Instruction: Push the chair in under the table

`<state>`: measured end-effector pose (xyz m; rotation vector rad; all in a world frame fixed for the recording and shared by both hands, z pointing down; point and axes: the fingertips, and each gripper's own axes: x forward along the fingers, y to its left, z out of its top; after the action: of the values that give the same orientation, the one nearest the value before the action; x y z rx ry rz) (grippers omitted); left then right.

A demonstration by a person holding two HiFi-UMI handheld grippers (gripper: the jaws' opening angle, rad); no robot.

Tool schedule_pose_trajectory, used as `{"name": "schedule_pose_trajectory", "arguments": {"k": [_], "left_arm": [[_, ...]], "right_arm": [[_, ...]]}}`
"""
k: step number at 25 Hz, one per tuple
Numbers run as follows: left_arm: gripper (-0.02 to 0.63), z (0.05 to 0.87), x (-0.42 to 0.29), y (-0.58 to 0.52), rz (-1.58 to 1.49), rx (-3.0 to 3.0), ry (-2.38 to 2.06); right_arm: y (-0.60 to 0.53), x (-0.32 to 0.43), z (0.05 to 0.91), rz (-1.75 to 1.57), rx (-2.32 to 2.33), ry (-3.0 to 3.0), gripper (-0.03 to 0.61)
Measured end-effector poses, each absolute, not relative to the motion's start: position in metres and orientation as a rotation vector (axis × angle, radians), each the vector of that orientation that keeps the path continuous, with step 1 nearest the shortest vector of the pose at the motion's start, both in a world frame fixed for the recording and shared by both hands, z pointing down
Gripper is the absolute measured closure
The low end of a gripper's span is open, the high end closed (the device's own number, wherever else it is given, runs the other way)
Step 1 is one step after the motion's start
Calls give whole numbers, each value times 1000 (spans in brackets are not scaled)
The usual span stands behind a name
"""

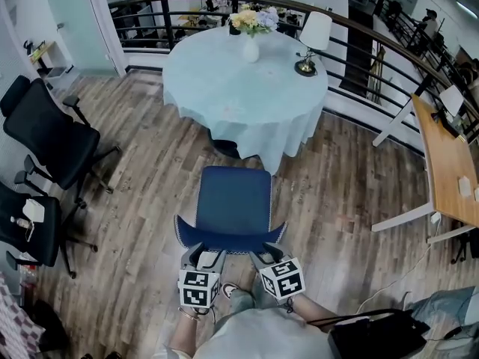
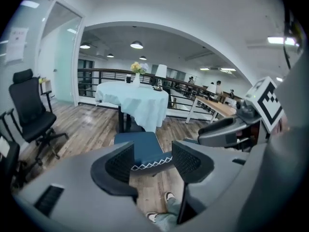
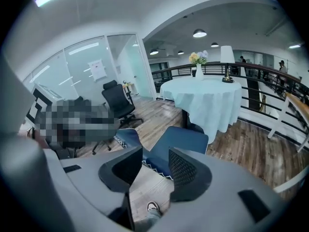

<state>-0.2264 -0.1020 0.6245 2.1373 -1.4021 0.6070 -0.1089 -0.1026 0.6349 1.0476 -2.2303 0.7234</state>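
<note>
— What sat closest?

— Two grey plastic tools: the left gripper [image 1: 203, 257] and the right gripper [image 1: 268, 257], each carrying a cube [image 1: 198, 288] of black-and-white square markers. Their mesh-textured fingers [image 2: 120, 164] stood apart, with the chair's back rim between them, unpressed.

— And the chair?

— The blue upholstered chair [image 1: 233, 200], its rim stitched in white zigzag, stood on the wood-plank floor [image 1: 142, 163]. It was just beside the round table [image 1: 224, 96] draped in pale blue cloth, not under it.

A curved black railing [image 1: 146, 22] rings the far side. A white vase of flowers [image 1: 251, 45] and a white-shaded lamp [image 1: 312, 40] stand just before the railing. Two black office chairs [image 1: 49, 137] sit well short of its left end, and a wooden desk [image 1: 445, 159] stands near its right end.
</note>
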Motion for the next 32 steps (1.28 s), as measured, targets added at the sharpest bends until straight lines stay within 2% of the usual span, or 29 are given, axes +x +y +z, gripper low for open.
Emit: {"name": "schedule_pose_trajectory", "arguments": {"k": [4, 9, 32], "left_arm": [[345, 640, -221, -95, 866, 2291, -1310], [330, 669, -224, -97, 1148, 2319, -1206], [318, 671, -218, -113, 1122, 2270, -1160]], "right_arm": [[-96, -114, 647, 667, 974, -2194, 387], [-97, -118, 657, 603, 937, -2149, 383], [-110, -115, 658, 692, 807, -2199, 383]]}}
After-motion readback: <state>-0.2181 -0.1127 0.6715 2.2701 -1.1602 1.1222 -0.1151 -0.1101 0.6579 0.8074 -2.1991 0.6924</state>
